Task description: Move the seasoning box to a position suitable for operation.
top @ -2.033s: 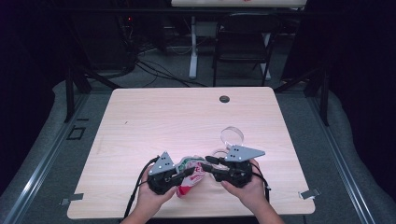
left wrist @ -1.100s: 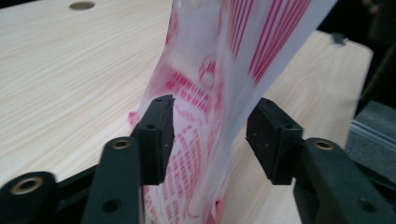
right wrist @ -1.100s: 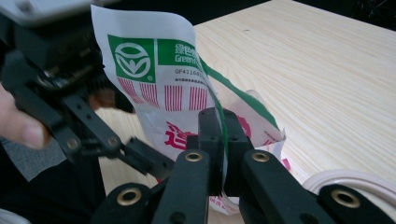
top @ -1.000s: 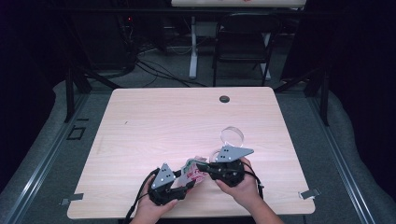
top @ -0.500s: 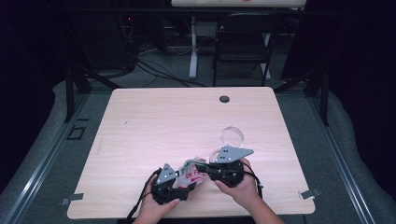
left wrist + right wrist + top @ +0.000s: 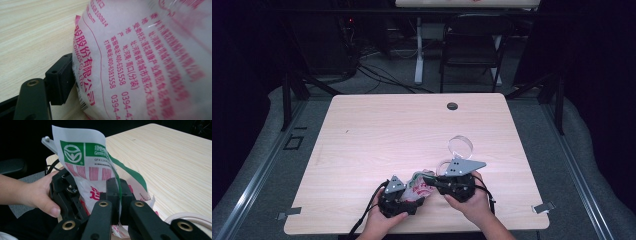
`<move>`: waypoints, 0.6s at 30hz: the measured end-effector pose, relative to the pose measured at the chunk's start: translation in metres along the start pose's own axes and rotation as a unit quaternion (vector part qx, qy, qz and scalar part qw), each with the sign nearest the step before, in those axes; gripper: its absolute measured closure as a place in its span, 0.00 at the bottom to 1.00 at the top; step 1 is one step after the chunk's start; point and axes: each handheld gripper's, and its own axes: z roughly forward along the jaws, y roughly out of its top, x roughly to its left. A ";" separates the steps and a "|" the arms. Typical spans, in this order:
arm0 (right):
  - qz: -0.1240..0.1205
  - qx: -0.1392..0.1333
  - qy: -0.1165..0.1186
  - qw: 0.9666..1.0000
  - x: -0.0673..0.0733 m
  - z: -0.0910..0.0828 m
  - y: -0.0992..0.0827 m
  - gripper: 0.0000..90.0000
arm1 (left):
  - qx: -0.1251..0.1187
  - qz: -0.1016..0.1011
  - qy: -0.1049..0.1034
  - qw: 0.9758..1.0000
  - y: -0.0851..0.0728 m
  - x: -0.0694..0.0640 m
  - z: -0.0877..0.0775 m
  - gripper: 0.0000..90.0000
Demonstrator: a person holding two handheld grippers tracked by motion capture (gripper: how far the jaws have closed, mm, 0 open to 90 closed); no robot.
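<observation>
Bag (image 6: 418,186): near front edge of tabletop (image 6: 377,135), between left hand-held gripper (image 6: 404,200) and right hand-held gripper (image 6: 435,181). Ring (image 6: 460,146): behind right hand-held gripper. Grommet (image 6: 452,106): tabletop's far edge.
</observation>
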 end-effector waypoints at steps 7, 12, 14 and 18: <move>0.002 -0.001 -0.005 1.000 0.001 -0.002 -0.003 1.00 | 0.017 0.011 0.006 1.000 0.002 -0.002 0.003 0.27; 0.001 0.000 -0.007 1.000 0.000 -0.002 -0.003 1.00 | 0.021 0.024 0.022 0.999 0.003 -0.006 0.005 0.27; 0.001 0.000 -0.008 1.000 0.000 -0.002 -0.004 1.00 | 0.022 0.027 0.025 0.999 0.003 -0.007 0.006 0.27; 0.001 0.000 -0.009 1.000 0.001 -0.002 -0.004 1.00 | 0.027 0.037 0.024 0.999 0.003 -0.008 0.006 0.23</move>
